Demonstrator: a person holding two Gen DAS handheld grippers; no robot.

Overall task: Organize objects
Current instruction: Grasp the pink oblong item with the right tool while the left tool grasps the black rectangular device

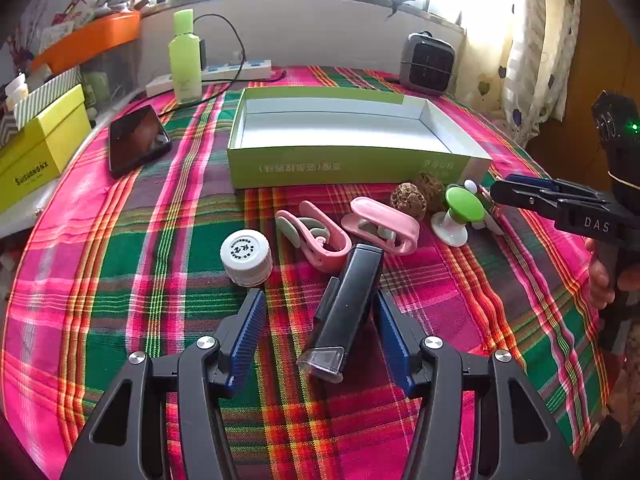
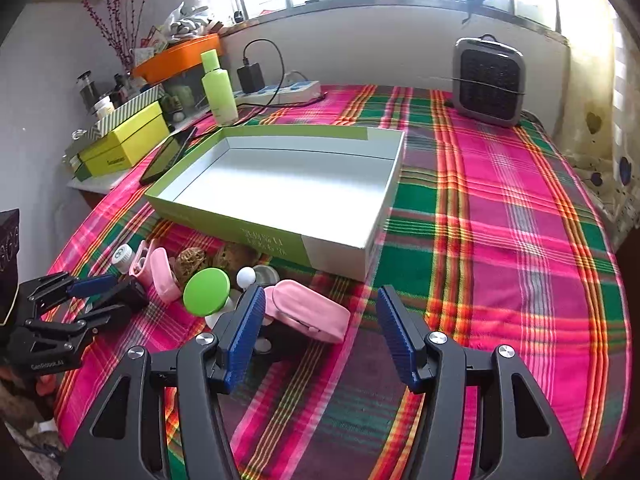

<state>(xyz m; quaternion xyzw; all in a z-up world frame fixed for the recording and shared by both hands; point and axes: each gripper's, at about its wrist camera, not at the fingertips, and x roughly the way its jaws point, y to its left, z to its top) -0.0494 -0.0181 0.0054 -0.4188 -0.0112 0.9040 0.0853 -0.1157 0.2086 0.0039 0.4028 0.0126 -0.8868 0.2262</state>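
Left gripper (image 1: pixel 320 312) jaws part-open around black device (image 1: pixel 344 300), right pad touching, grip uncertain, right gripper (image 2: pixel 320 312) wide open, empty, green box (image 1: pixel 348 168) at twelve o'clock.

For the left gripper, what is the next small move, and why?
Probably close the left gripper on the black device. The device lies on the cloth between its open blue pads, near the right pad, with a clear gap at the left one. The open green box behind is still empty, so lifting it there would follow.
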